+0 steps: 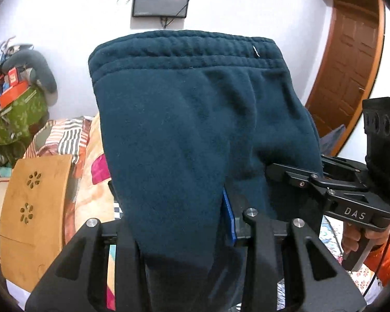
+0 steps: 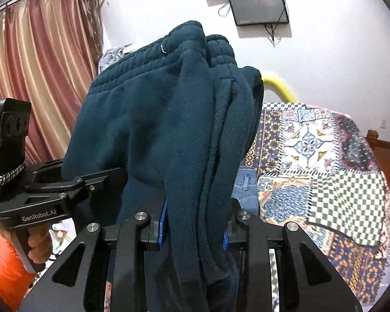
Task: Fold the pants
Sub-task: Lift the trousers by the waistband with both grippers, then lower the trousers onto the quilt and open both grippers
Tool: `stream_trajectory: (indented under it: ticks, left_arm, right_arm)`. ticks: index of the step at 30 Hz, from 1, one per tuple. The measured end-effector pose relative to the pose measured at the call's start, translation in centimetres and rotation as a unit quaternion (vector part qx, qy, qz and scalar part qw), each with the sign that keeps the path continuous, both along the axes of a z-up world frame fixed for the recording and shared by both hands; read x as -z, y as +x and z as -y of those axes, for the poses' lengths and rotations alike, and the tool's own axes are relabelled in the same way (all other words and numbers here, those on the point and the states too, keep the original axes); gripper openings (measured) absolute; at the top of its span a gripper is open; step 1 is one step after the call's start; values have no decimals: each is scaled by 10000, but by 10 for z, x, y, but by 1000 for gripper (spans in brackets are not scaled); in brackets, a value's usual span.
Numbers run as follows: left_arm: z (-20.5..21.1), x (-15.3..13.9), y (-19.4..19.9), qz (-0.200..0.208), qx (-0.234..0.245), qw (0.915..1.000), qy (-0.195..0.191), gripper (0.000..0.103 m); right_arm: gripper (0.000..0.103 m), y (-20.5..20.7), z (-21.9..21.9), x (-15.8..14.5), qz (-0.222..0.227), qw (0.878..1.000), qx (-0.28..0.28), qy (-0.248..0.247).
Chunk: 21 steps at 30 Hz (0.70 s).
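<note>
Dark teal fleece pants (image 1: 184, 119) hang in the air, held by both grippers, with the elastic waistband toward the top of both views. My left gripper (image 1: 179, 223) is shut on the pants fabric; a blue pad (image 1: 228, 221) shows beside the cloth. My right gripper (image 2: 195, 223) is shut on a bunched, folded thickness of the pants (image 2: 169, 130), with blue pads (image 2: 162, 226) on either side. Each gripper shows in the other's view: the right one (image 1: 293, 179) at the pants' right edge, the left one (image 2: 101, 179) at their left edge.
A bed with a patchwork quilt (image 2: 325, 161) lies below and to the right, with blue jeans (image 2: 244, 187) on it. A wooden panel (image 1: 31, 213) and piled bags (image 1: 15, 114) stand on the left. Curtains (image 2: 33, 78), a wall monitor (image 1: 161, 0) and a wooden door (image 1: 348, 65) surround the space.
</note>
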<state>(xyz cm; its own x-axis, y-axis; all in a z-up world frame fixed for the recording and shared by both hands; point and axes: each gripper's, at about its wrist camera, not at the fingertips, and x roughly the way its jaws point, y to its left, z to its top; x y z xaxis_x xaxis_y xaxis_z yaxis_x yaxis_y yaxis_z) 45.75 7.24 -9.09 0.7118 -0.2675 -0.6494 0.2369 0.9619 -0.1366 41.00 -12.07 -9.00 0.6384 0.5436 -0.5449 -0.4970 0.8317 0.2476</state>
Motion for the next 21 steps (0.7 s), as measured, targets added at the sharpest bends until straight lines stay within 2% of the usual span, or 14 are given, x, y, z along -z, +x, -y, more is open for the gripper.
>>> stream_trajectory:
  ticks: [9,16,21]
  left_arm:
    - [-29,78,93,-612,-225,9978,-108,36]
    - [-42,151,139,-1260,-288,9913,-235,39]
    - [-49,177,142,-1559,-692,9851,200,51]
  right_arm:
    - [28,82,-16,59,-609,9981,70,-73]
    - [29,111,-27,103,-1103,9935,75,-257]
    - [31,106,-28,122,-1177,9897,462,-678]
